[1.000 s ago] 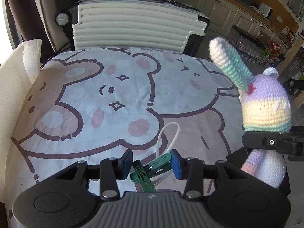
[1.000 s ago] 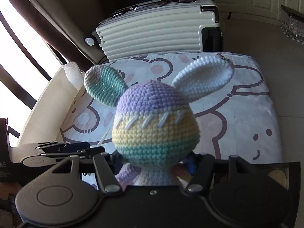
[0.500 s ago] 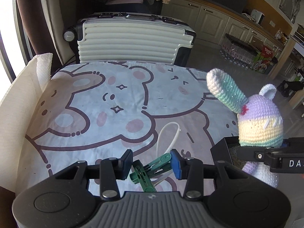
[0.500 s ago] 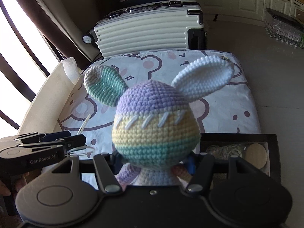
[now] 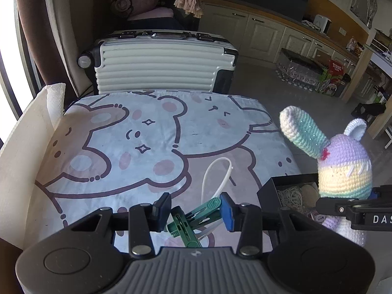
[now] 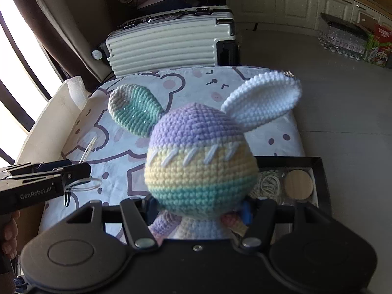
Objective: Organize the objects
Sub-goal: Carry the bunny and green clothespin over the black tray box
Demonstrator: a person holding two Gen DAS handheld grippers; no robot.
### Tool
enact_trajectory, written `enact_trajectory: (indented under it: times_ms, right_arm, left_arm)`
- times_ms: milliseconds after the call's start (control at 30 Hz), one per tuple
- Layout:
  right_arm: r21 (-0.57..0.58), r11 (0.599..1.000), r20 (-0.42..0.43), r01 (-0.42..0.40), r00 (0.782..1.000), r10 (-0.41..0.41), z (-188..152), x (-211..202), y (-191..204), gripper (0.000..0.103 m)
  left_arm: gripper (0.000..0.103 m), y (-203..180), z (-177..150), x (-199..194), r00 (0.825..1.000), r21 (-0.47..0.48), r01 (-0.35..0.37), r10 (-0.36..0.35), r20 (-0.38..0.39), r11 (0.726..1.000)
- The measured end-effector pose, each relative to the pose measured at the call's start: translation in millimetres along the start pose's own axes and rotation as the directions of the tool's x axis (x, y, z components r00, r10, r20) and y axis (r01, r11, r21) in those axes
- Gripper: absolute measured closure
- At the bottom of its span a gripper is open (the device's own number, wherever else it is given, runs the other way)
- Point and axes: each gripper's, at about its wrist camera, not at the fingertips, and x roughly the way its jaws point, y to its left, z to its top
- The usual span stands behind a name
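Green clothes pegs [image 5: 193, 218], with a white zip tie [image 5: 215, 178], are clamped in the left gripper [image 5: 194, 210] at lower centre. The crocheted bunny [image 6: 201, 164] is grasped by the right gripper [image 6: 198, 210]; it should be lowered squarely into the black box [image 6: 318, 169], lower right.

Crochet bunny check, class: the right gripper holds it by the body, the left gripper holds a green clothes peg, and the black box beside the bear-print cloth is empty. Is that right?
Not quite. The black box is not empty: the right wrist view shows a round wooden disc and coiled cord inside. The right gripper does hold the crochet bunny; the left gripper holds the green clothes peg.
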Motion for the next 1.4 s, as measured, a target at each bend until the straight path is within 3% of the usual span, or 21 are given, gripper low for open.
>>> enact_trajectory:
  times_ms: [733,1133,1400]
  right_arm:
    - [0.186,0.971,0.036,0.152,0.986,-0.161,-47.8,-34.2,-95.8,0.040]
    - [0.181,0.962,0.039,0.205,0.976,-0.215,-62.2,-47.0,-119.9,0.040]
    - [0.184,0.957,0.020,0.224,0.973,-0.231,-66.2,-47.9,-131.6,0.040]
  left_arm:
    - [0.059,-97.3,-7.1,24.9,0.992,0.119,0.127,-0.127,-0.012,0.985]
    - [0.059,-150.9,-13.3,46.3,0.974,0.155,0.227,-0.221,-0.057,0.961]
    - [0.059,-175.6,-16.6,54.9,0.967,0.178,0.252,-0.242,-0.079,0.951]
